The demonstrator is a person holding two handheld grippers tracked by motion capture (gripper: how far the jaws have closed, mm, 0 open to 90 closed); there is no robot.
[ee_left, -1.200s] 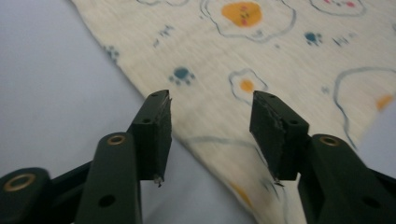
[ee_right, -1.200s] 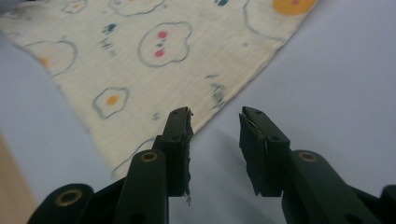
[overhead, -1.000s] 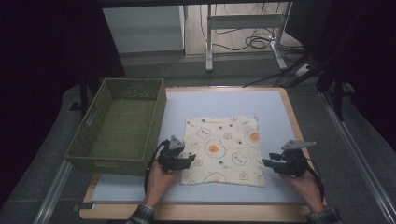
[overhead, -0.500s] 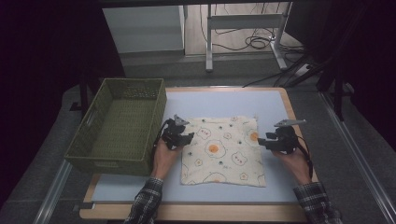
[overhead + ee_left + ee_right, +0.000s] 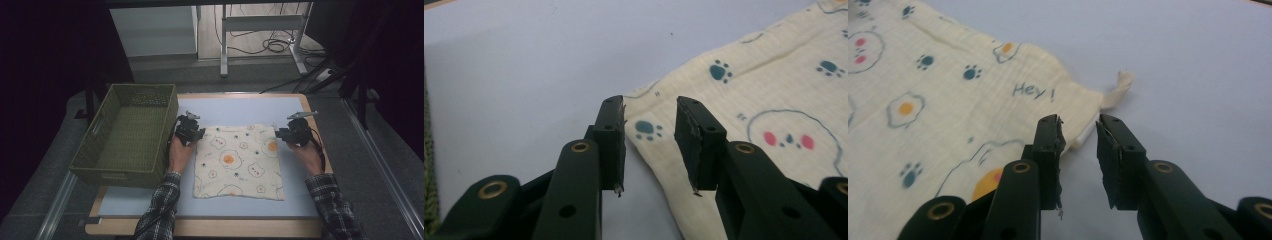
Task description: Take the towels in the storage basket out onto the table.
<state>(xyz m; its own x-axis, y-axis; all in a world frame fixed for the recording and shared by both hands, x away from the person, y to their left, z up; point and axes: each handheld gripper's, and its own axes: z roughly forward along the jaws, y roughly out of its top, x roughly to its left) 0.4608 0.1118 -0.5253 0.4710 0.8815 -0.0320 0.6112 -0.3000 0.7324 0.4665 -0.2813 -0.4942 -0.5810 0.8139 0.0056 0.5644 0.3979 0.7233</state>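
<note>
Green basket [image 5: 127, 135] along the table's [image 5: 300, 200] left edge, long axis running front to back. Just right of it, left hand-held gripper [image 5: 194, 134] at the cloth's [image 5: 237, 162] far left corner: jaws partly open after just closing in, pads astride the cloth's edge [image 5: 649, 135] in the left gripper view, not yet pressing on it. Cloth flat in the middle of the table, near-square, slightly longer front to back, far edge roughly parallel to the table's far edge, printed with eggs, paw marks and bear faces. At the cloth's far right corner, right hand-held gripper [image 5: 290, 135]: jaws likewise narrowed but still apart, hem [image 5: 1083, 137] just between the pads, small knotted tag [image 5: 1120, 85] beyond them, nothing gripped.
</note>
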